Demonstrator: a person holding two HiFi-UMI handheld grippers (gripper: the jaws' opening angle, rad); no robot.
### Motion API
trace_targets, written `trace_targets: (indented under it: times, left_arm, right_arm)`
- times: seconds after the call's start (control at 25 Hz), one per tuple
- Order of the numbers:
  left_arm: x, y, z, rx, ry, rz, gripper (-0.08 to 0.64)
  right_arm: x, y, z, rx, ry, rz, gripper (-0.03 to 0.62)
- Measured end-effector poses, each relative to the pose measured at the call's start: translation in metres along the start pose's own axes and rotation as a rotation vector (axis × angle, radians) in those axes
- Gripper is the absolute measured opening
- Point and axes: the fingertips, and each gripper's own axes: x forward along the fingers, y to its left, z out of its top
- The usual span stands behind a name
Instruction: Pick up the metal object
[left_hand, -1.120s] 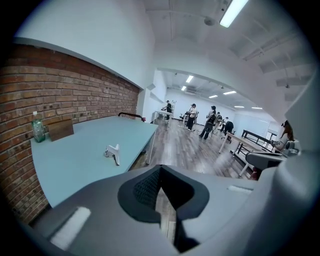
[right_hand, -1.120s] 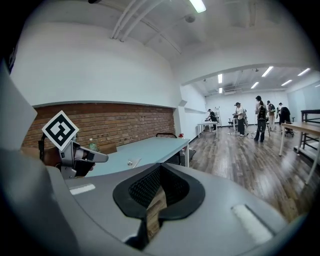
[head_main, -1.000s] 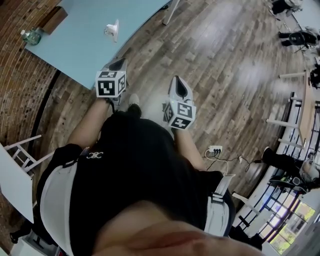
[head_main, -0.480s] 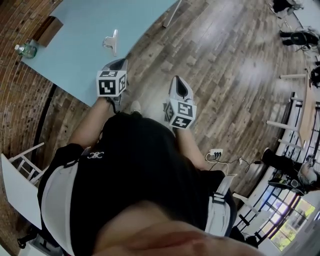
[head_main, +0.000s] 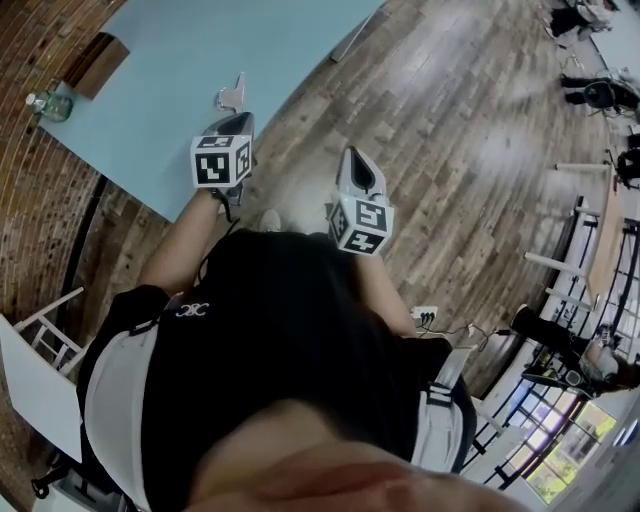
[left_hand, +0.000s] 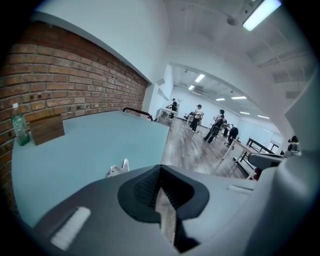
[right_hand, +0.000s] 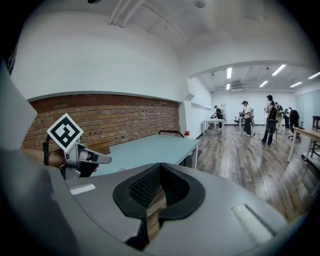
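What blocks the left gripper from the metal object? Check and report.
Nothing visible does. The metal object lies on the blue table just ahead of the left gripper, with only bare tabletop between them. The bottle stands far off to the side.

Left gripper (head_main: 233, 123) now nearer the metal object (head_main: 232, 95), table (head_main: 150, 110) drawn closer to the person

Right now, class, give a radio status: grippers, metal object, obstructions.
Left gripper shut, empty, just short of the metal object. Right gripper shut, empty, over the floor. Object lies on the blue table, untouched. Nothing seen between them.
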Motion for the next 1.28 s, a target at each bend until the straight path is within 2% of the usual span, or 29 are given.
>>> trace_targets:
  times: [0.2,0.48,0.92,1.12,1.28]
  left_arm:
    - [-0.002,0.013,0.000,-0.037,-0.012,0.032,0.000]
    - [-0.009,0.056,0.003,-0.108,-0.031,0.120,0.000]
    - [0.017,0.094,0.005,-0.157,0.022,0.243,0.002]
    - [0.044,0.094,0.003,-0.170,0.073,0.255,0.090]
    - [0.062,0.096,0.006,-0.176,0.093,0.284,0.126]
  right_arm:
    - [0.015,0.003,0.001,-0.007,0.035,0.030,0.014]
    - [0.044,0.033,0.018,-0.068,0.033,0.135,0.014]
    - [0.113,0.045,0.040,-0.114,0.035,0.271,0.014]
    - [0.139,0.031,0.046,-0.116,0.053,0.304,0.014]
    - [0.161,0.021,0.049,-0.119,0.078,0.328,0.014]
